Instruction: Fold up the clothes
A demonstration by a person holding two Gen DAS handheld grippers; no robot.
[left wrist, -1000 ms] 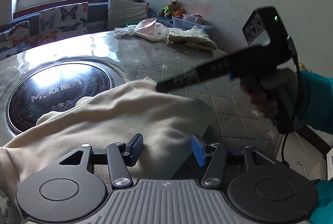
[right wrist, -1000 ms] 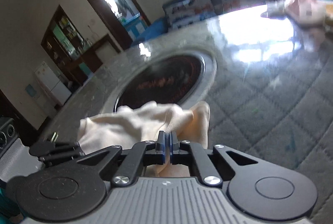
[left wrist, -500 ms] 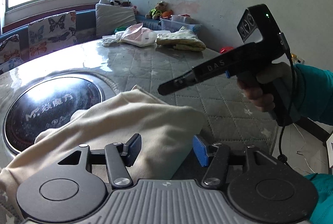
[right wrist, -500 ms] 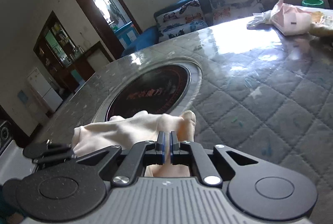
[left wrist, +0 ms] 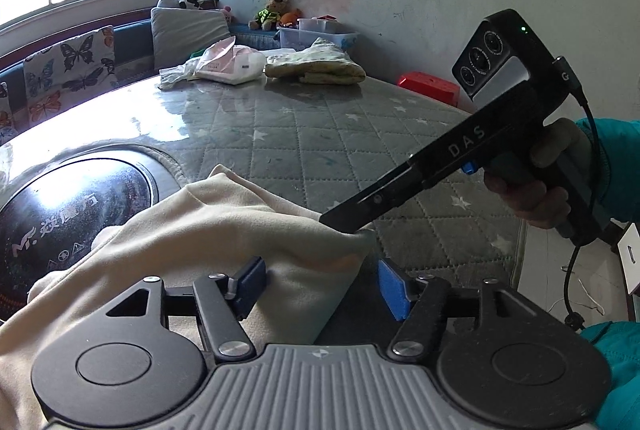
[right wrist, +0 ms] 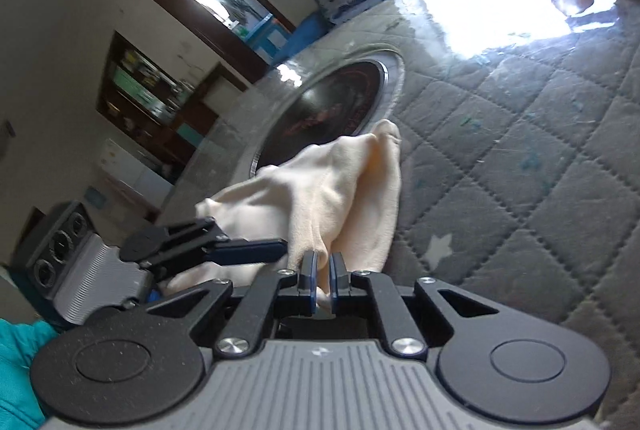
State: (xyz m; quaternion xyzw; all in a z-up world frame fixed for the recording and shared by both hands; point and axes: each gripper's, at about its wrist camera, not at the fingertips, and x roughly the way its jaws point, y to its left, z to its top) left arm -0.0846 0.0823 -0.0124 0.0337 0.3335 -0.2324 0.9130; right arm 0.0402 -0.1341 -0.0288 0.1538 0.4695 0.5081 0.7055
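Cream garment (left wrist: 208, 230) bunched on the quilted bench (left wrist: 320, 142), one corner pinched by the right tongs (right wrist: 323, 270).

The right tongs are nearly pressed together on a fold of the cream cloth, its tips at the garment's near corner in the left wrist view. The left tongs (left wrist: 318, 286) stand spread, its jaws having just been opening; cloth lies between the blue pads (left wrist: 250, 284) without being squeezed. The garment drapes beside and partly over the dark round inset (left wrist: 72, 214) in the bench. Folded clothes (left wrist: 316, 68) lie at the far edge.
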